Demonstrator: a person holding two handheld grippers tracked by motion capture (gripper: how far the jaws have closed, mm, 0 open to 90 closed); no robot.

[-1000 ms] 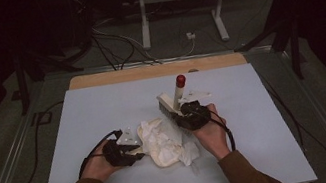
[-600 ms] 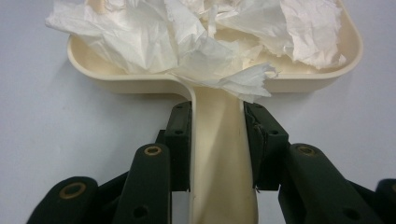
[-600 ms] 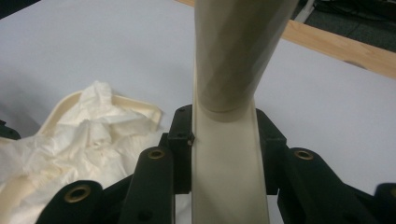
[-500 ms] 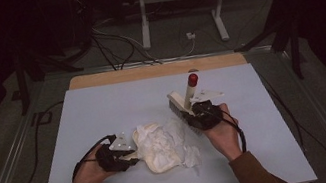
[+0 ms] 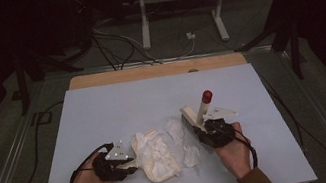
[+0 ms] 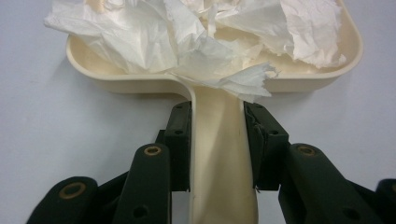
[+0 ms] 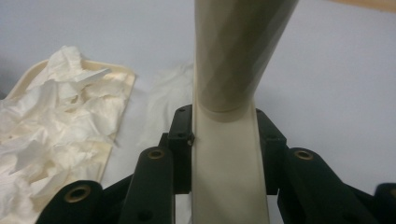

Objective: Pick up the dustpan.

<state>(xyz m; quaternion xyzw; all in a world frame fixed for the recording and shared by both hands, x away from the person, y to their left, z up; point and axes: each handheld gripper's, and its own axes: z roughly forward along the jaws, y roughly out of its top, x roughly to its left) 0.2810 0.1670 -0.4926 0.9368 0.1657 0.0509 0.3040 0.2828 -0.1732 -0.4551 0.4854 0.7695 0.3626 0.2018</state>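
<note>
Dustpan (image 5: 154, 156) handle clamped tight in left gripper (image 5: 122, 163); pan flat on table (image 5: 103, 107), heaped with crumpled tissue (image 6: 196, 37). Right gripper (image 5: 201, 128) closed on brush (image 5: 195, 116) handle. Loose tissue scraps (image 5: 183, 144) lie between dustpan and brush. Advice: keep dustpan lip down, sweep low toward it.

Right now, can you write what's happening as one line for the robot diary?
left gripper: shut on dustpan handle | dustpan: full of crumpled tissue | right gripper: shut on brush | loose tissue bits: on table

A cream dustpan (image 5: 156, 166) heaped with crumpled white tissue (image 5: 153, 149) lies flat beside an upright red-tipped brush (image 5: 199, 114).
</note>
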